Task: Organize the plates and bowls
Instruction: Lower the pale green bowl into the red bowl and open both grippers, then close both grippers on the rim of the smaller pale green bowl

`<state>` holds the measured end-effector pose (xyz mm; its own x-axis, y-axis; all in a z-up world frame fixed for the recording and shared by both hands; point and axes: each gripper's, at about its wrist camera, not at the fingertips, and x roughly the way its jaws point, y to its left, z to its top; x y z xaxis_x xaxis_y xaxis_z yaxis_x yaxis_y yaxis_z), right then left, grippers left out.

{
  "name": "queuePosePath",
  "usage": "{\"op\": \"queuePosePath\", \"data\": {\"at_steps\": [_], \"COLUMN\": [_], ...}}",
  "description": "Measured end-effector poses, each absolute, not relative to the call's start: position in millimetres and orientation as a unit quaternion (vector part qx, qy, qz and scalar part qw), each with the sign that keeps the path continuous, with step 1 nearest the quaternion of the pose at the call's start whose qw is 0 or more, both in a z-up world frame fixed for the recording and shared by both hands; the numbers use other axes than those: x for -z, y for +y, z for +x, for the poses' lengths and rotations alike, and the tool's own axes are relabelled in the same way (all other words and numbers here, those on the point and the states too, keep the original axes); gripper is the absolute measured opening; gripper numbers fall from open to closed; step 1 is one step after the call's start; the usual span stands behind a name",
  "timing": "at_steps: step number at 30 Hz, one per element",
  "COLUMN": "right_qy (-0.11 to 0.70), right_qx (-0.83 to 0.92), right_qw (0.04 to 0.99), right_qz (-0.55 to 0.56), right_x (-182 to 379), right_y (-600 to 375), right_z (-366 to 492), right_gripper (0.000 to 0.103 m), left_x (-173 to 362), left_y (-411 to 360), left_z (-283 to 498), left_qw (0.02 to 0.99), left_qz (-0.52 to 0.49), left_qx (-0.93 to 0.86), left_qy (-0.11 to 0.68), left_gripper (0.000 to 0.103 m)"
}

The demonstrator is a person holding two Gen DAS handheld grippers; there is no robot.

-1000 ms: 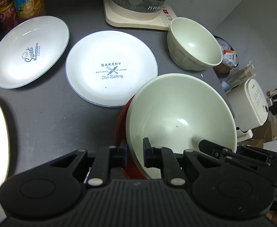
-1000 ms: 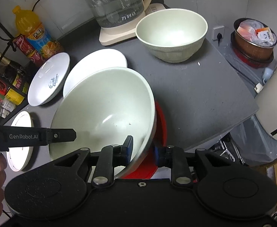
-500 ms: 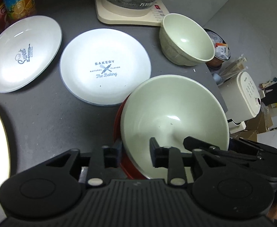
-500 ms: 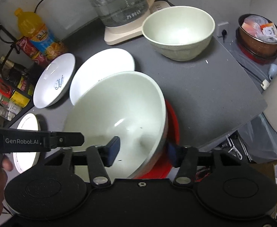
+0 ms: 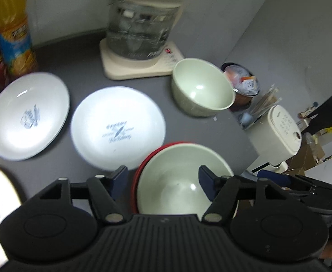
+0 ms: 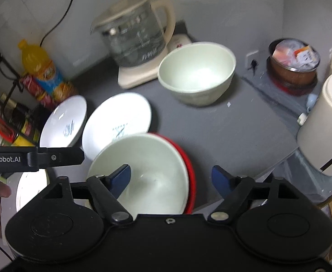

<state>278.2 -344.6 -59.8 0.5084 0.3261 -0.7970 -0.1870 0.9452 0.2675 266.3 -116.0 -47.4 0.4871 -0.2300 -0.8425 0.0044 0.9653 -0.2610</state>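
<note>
At the bottom centre of both wrist views, the large pale green bowl sits nested in the red bowl on the grey counter, and I hold neither: my left gripper is spread wide, its blue-padded fingers standing on either side of the bowl and clear of its rim, while my right gripper is likewise released, one finger over the bowl's inside and the other out past the red edge. Left of centre in the left wrist view lie two white printed plates, the nearer plate just beside the red bowl and the farther plate next to it. A smaller green bowl stands upper centre, just beside the glass kettle. An orange drink bottle occupies the upper left.
</note>
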Motion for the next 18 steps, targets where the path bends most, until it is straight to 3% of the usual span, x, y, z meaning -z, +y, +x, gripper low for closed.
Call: {"op": "queuePosePath", "data": {"at_steps": [4, 10, 18], "right_qy": [0.442, 0.423, 0.397], "right_qx": [-0.116, -0.075, -0.037], "right_qw": [0.886, 0.897, 0.909], "right_qz": [0.076, 0.105, 0.126], "right_x": [54.0, 52.3, 48.0], "right_y": [-355.8, -378.7, -397.2], "right_z": [273.7, 267.3, 263.1], "right_gripper": [0.091, 0.095, 0.097], "left_x": [45.0, 42.7, 44.3], "left_y": [-128.2, -153.1, -178.8], "left_z": [269.9, 277.8, 293.2], "left_qw": [0.860, 0.867, 0.865], "left_qz": [-0.102, -0.077, -0.052], "left_qx": [0.089, 0.133, 0.172], "left_qy": [0.492, 0.474, 0.468], "left_gripper": [0.070, 0.077, 0.078]}}
